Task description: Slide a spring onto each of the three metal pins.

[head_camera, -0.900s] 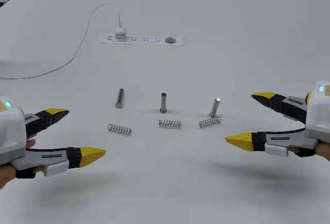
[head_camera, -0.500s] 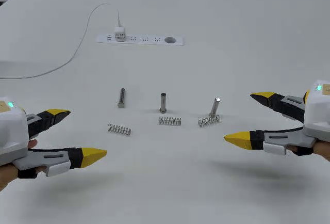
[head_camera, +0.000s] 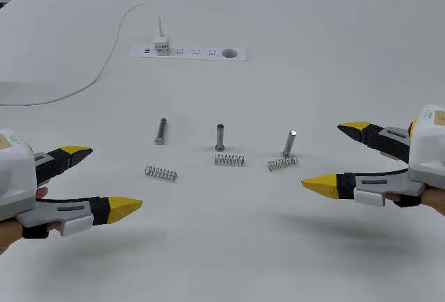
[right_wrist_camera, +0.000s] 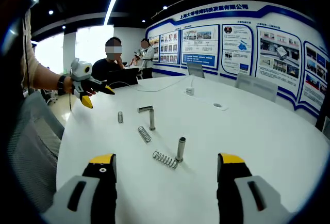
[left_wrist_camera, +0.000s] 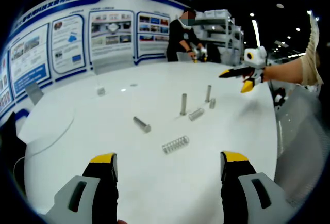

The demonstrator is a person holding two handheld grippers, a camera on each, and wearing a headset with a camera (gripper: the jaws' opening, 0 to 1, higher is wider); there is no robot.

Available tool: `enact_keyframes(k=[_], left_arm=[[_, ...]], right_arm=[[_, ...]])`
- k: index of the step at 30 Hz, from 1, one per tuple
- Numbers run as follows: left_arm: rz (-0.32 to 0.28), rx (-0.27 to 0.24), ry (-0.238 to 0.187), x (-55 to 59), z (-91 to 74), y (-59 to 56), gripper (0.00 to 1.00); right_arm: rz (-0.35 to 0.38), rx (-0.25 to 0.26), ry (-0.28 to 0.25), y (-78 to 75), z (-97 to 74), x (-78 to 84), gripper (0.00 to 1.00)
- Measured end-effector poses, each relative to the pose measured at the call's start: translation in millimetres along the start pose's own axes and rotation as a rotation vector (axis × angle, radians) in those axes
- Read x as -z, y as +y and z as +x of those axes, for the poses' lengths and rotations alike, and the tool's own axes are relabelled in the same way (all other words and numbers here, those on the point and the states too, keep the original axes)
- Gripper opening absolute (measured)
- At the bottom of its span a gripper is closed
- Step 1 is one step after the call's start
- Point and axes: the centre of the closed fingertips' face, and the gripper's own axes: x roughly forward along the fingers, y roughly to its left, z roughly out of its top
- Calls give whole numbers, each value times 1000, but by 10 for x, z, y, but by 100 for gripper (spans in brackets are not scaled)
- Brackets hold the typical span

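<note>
Three pins on table (head_camera: 334, 51): left pin (head_camera: 160, 131) lies flat; middle pin (head_camera: 220, 137) and right pin (head_camera: 290, 143) stand upright. Three springs lie loose in row just in front of pins: left spring (head_camera: 160, 172), middle spring (head_camera: 229, 159), right spring (head_camera: 282, 163), the last just beside right pin's base. Left gripper (head_camera: 112, 177) spread wide, empty, hovers left of row. Right gripper (head_camera: 322, 156) spread wide, empty, hovers right of row. Power strip (head_camera: 188, 53) far behind pins.

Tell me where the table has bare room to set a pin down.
Bare: the wide band between the power strip and the pins; also the near table between the left gripper and right gripper. Crowded: the row of pins and springs.
</note>
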Motion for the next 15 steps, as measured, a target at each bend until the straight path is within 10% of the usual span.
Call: enact_keyframes(k=[15], left_arm=[[-4,-1,-3,-20,2,13,83]], right_arm=[[-2,1,2,1,6,-1,81]])
